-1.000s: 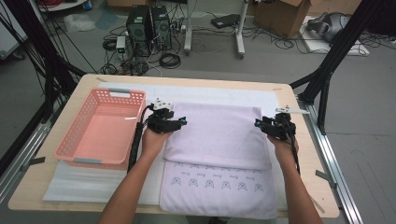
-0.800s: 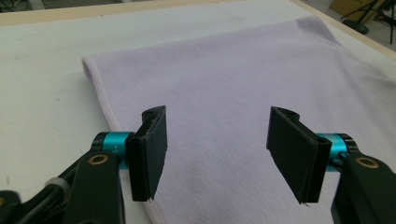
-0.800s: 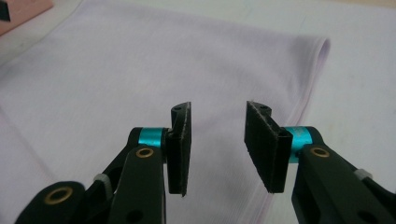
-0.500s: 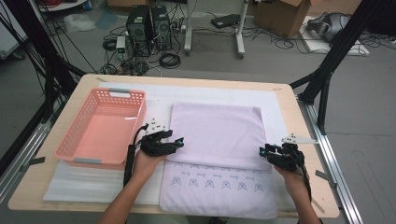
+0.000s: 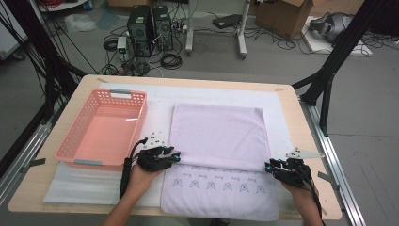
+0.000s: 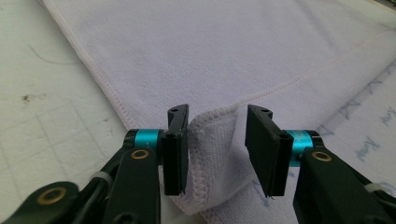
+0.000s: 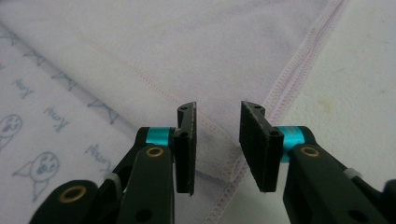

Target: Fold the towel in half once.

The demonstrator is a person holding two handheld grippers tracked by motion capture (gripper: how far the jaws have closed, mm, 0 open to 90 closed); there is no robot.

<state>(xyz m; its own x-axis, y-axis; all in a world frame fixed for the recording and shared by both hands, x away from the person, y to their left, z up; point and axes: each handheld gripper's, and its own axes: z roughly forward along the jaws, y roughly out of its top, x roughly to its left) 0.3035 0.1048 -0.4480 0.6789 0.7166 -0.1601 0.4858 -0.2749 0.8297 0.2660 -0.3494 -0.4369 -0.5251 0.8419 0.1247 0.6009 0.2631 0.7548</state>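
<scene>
Nearest me, my left claw (image 6: 217, 116) stands part-way apart with the towel's (image 5: 216, 132) folded-over corner bunched up between its jaws; the cloth leans on one pad and a gap shows at the other, so I judge nothing is pinched. Its jaws have just been closing. My right claw (image 7: 217, 112) is likewise narrowed, its jaws having just been closing too, with the other corner lying low between them, not squeezed. The towel lies flat mid-bench, its far half laid over towards me, the edge stopping short of the printed band (image 5: 221, 186). One fold looks done to me; further folding is left, and perhaps a move into the pink basket (image 5: 66, 148), which sits at the left of the bench (image 5: 89, 82)
</scene>
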